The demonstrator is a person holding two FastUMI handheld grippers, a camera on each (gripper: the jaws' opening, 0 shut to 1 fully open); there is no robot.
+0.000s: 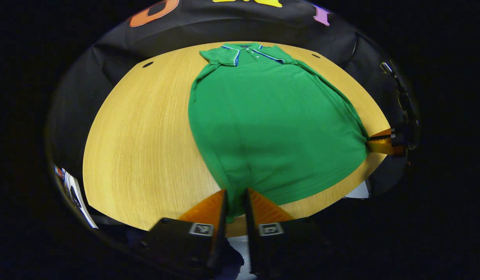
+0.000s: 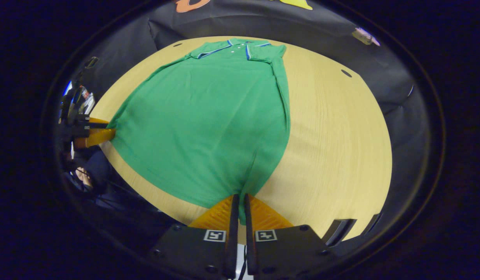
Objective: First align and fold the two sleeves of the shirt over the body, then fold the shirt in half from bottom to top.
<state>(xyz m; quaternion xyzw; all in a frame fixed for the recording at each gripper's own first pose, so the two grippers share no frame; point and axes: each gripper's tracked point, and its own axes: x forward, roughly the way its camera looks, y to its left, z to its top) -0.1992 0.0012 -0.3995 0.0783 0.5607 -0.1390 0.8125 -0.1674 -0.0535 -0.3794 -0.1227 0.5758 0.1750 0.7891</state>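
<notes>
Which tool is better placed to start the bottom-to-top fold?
Neither alone: both. The left tool and right tool each pinch a bottom corner of the shirt, the sleeves lie folded in, and the hem is stretched between them. If one must lead, I see no edge.

The shirt (image 1: 271, 128) lies flat on the table (image 1: 146, 147), collar (image 1: 249, 50) farthest away.

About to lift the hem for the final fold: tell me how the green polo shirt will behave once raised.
The green polo shirt probably flops: its knit cloth bunches where the left gripper and right gripper pinch the hem corners. It looks light, lying thin on the wooden table. The middle would likely sag between the two grips.
</notes>
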